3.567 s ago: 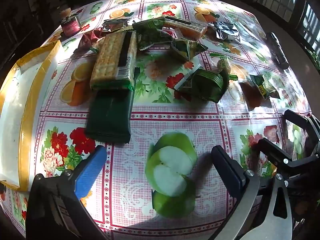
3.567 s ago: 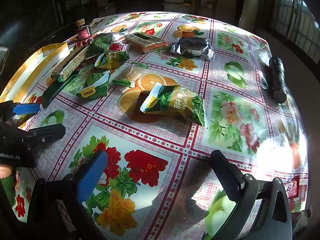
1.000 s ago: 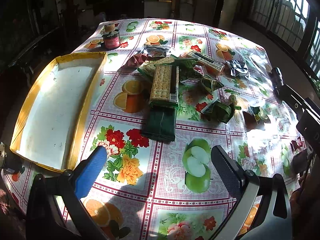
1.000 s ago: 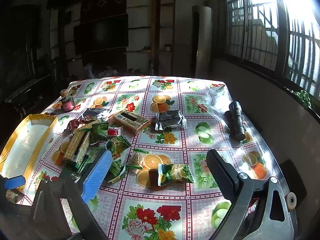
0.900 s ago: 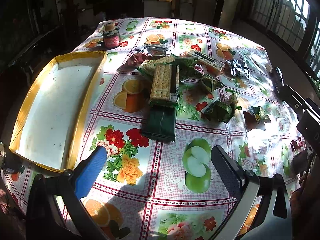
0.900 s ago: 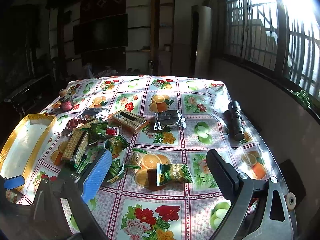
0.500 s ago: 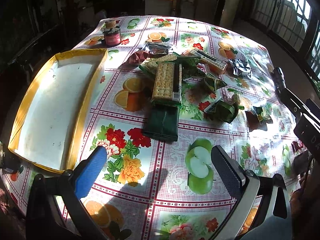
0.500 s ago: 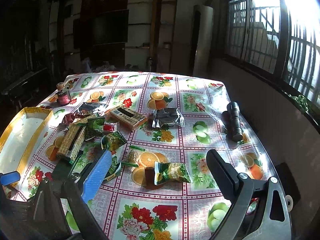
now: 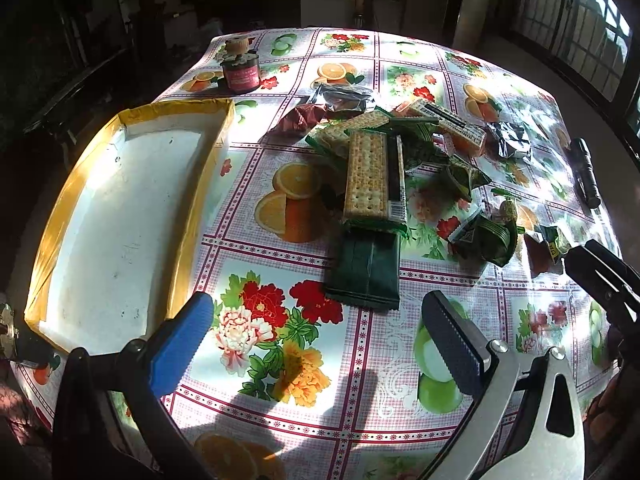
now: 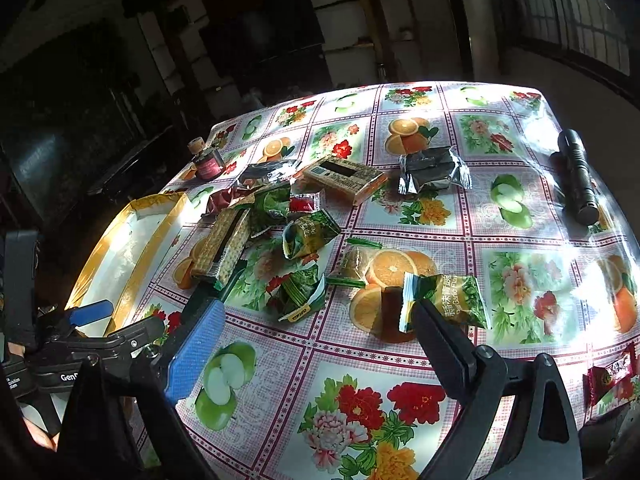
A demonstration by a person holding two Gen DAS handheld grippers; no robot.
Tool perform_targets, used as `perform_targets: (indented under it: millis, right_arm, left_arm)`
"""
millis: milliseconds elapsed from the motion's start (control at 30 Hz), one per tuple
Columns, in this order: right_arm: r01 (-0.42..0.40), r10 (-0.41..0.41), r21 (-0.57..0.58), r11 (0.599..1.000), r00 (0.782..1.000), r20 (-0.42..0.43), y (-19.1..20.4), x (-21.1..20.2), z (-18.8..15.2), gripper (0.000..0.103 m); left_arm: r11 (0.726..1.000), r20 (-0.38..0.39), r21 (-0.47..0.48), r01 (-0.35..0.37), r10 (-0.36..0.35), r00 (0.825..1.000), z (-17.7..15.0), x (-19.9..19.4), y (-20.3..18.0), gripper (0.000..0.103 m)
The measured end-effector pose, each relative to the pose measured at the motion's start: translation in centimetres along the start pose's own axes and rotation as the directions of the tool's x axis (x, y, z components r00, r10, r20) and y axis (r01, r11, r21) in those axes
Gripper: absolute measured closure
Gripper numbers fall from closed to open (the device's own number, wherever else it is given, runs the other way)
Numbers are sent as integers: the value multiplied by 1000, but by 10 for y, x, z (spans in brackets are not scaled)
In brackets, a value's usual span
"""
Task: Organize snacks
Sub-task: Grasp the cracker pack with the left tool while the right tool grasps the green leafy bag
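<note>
Both tools are empty and spread wide. The left gripper [image 9: 316,340] hangs over bare tablecloth [image 9: 280,392] at the bottom of its view, with the dark green packet [image 9: 364,272] just above it in the frame. The right gripper [image 10: 316,340] hangs low in its own view, its dark finger tip close to the garlic pea bag [image 10: 444,300] at centre right; I cannot tell whether they touch.

The snacks sit in a loose heap at the centre of the left view. The cracker pack [image 9: 374,176] lies with its long axis running up and down the frame, its near end overlapping the dark green packet, which lines up the same way. The white tray [image 9: 188,220] with yellow rim fills the left side and holds nothing.

The likely trouble is the overlap: pulling the dark green packet out could drag the cracker pack along or skew it. The glossy wrappers may also slip from a pinch on a thin edge. The flashlight [image 10: 576,176] at the upper right is no snack and should stay out of the sorting.
</note>
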State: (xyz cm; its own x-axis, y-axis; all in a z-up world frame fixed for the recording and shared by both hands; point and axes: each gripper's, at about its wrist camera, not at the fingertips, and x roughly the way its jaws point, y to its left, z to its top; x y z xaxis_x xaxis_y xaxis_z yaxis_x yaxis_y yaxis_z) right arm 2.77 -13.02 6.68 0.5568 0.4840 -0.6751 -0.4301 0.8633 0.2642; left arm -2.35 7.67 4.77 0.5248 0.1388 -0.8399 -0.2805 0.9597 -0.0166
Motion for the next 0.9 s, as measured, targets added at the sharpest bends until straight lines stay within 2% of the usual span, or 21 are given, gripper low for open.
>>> perform_targets:
  millis: [33,167,300,533,767,900]
  right_arm:
    - [-1,1,-20,1000,1000,-6,4,3,-1,12]
    - [-18,14,-83,996,999,-49,16,18,0,27]
    - [-25,17,-90,996,997,-81,18,33,2,32]
    - [-38,24,-103,994,991,-132,20,58,8,33]
    - [-101,81,-108,989,982,-172,21,75,10,33]
    - [-110,90,-97,989,978,-190,18,84,10,34]
  left_arm:
    - [1000,-8,-5,3,-3,1000,4,3,0,0]
    - [1000,-23,-22,14,-14,1000,20,12,1,0]
    - [1000,-32,-16,22,-23,999,35,20,-4,0]
    - [1000,-69,1,21,-21,997,55,46,-15,0]
    - [1000,-96,16,18,-17,995,66,64,-22,0]
    - [999,-106,27,20,-17,994,72,72,-27,0]
